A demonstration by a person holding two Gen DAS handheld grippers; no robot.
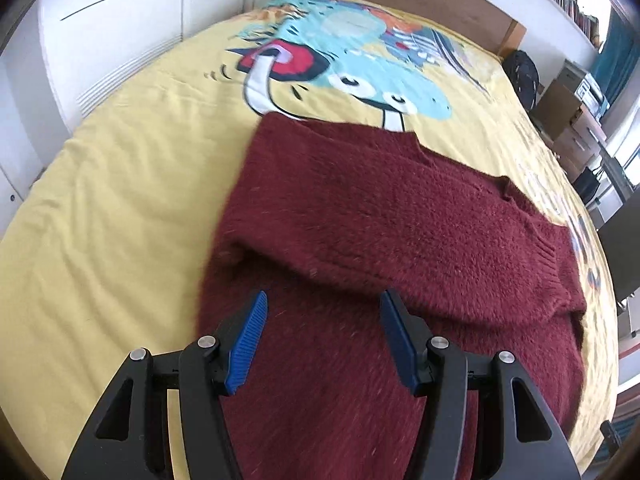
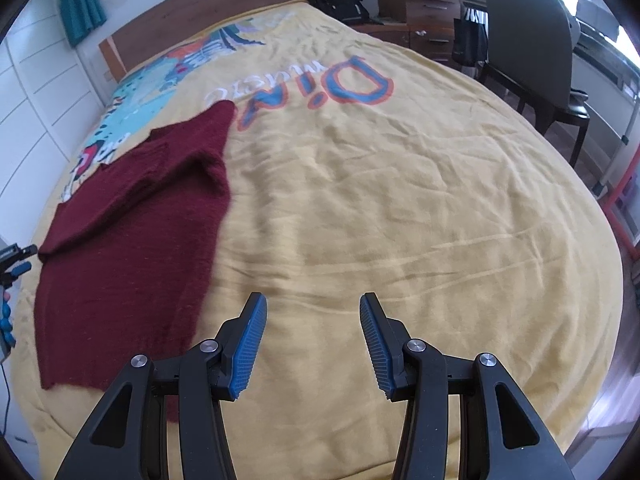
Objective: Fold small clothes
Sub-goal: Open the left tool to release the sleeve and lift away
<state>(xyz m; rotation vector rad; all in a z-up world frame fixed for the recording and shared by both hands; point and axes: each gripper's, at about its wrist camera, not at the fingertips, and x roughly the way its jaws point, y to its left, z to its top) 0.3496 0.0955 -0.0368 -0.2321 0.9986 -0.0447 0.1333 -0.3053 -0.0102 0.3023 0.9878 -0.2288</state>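
left wrist: sweater (image 1: 360, 216) long axis away from camera; both claws (image 1: 323, 308) (image 2: 308, 312) spread, empty.

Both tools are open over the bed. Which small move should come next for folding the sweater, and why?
Probably lower the left tool onto the maroon sweater and close on its near part. It hangs open directly over the knit, one sleeve already lies folded across, and the right tool is open over bare yellow bedspread.
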